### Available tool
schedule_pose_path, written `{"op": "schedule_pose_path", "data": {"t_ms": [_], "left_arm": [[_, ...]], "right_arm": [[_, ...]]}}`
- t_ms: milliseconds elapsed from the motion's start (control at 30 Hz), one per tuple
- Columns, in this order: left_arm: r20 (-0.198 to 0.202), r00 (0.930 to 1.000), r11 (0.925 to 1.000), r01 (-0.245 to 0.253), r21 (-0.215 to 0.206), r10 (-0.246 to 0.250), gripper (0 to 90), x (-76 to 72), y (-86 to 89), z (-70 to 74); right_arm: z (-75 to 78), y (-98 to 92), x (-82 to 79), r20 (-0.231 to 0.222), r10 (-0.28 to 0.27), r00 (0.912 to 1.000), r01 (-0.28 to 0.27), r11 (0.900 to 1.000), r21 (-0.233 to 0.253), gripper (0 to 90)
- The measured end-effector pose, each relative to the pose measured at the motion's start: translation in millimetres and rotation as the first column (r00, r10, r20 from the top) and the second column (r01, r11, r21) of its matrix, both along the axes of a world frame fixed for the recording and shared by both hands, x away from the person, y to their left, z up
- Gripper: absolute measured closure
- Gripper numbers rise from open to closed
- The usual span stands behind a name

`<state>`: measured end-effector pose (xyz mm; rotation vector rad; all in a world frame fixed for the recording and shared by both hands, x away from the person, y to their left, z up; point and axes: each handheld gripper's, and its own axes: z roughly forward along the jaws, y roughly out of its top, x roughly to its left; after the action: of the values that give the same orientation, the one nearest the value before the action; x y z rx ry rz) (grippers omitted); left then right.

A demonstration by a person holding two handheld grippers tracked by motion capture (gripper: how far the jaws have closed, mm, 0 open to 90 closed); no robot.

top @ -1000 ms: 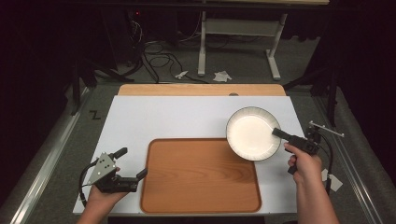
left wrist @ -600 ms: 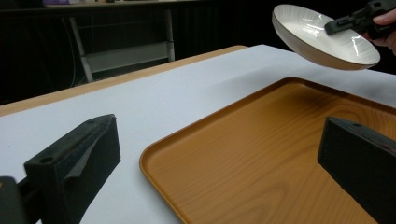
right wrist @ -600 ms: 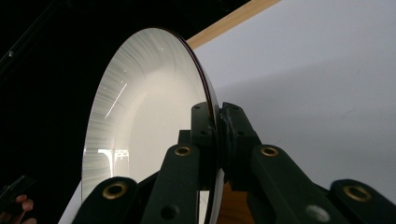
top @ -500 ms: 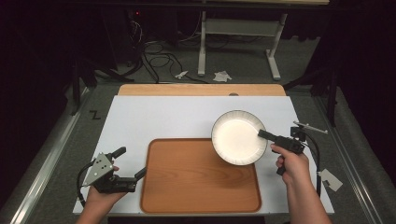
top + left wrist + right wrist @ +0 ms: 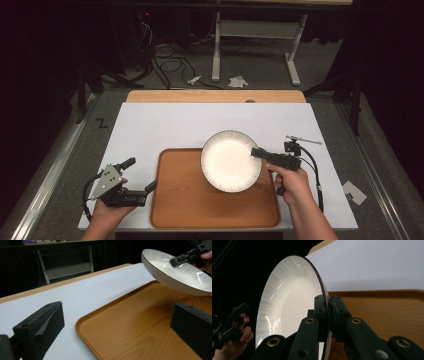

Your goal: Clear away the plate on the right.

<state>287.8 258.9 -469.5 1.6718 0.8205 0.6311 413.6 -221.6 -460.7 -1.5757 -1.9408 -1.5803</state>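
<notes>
1. The right gripper [image 5: 258, 153], hand reaching in from the near right, pinches the white plate [image 5: 230, 161] by its rim, lifted above the wooden tray's [image 5: 200, 205] far right part.
2. The left gripper [image 5: 142, 176] rests near left, jaws apart, empty.

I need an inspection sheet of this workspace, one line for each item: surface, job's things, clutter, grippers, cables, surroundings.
Surface: white table, wooden strip along its far edge.
Job's things: wooden tray at the near edge; white plate held tilted in the air above the tray.
Clutter: nothing seen on the table.
Grippers: right gripper clamps the plate's rim; left gripper open beside the tray.
Cables: black cable trails from the right gripper.
Surroundings: dark floor with paper scraps and cords.
</notes>
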Motion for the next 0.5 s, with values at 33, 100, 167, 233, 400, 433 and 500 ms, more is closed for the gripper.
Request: {"op": "schedule_pose_path", "data": {"t_ms": [33,100,167,233,400,433,500], "left_arm": [[0.000,1.0000,1.0000,0.000,0.000,0.000,0.2,0.0,0.0,0.0],[0.002,1.0000,1.0000,0.001,-0.002,-0.001,0.2,-0.4,-0.3,0.4],[0.005,1.0000,1.0000,0.001,0.002,-0.001,0.2,-0.6,-0.5,0.8],[0.006,1.0000,1.0000,0.003,0.001,-0.003,0.2,-0.6,-0.2,0.9],[0.012,0.9999,0.9999,-0.003,-0.010,0.003,0.2,-1.0,0.1,1.5],[0.013,0.9999,0.9999,-0.004,-0.010,0.004,0.2,-1.3,-0.1,1.6],[0.013,0.9999,1.0000,-0.003,-0.009,0.003,0.2,-1.4,0.0,1.9]], "right_arm": [[0.0,0.0,0.0,0.000,0.000,1.0000,0.000,1.000,0.000,85.7],[-1.2,7.3,-1.1,-0.002,0.021,0.9998,-0.021,1.000,-0.011,85.7],[-2.6,14.8,-1.7,-0.002,0.042,0.9991,-0.042,0.999,-0.021,85.6],[-5.1,23.3,-2.1,-0.006,0.056,0.9984,-0.057,0.998,-0.034,85.6],[-7.5,29.7,-0.8,-0.011,0.073,0.9973,-0.074,0.996,-0.049,85.6],[-8.4,32.0,-0.5,-0.010,0.077,0.9970,-0.077,0.996,-0.054,85.6],[-9.1,34.5,-1.2,-0.012,0.086,0.9962,-0.086,0.995,-0.052,85.6]]}}
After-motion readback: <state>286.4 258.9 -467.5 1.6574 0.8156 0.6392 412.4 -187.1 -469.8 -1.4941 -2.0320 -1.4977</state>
